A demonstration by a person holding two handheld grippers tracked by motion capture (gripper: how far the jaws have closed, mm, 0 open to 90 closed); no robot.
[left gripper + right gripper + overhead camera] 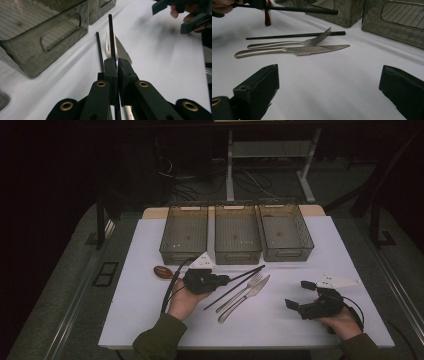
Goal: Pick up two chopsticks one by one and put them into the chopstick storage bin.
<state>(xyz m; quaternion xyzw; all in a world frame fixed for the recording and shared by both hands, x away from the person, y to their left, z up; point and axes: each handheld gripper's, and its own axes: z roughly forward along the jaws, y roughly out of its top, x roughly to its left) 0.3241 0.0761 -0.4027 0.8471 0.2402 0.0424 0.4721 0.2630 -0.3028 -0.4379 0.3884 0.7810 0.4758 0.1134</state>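
1. My left gripper [117, 65] is clamped tight on one black chopstick [111, 37], lifted off the white counter [150, 310] just short of the three bins [237, 234].
2. I keep the stick level so it cannot pivot in the jaws.
3. The second chopstick [294, 35] lies beside the fork [289, 43] and knife [292, 50].
4. My right gripper [328, 87] waits wide open, holding nothing.
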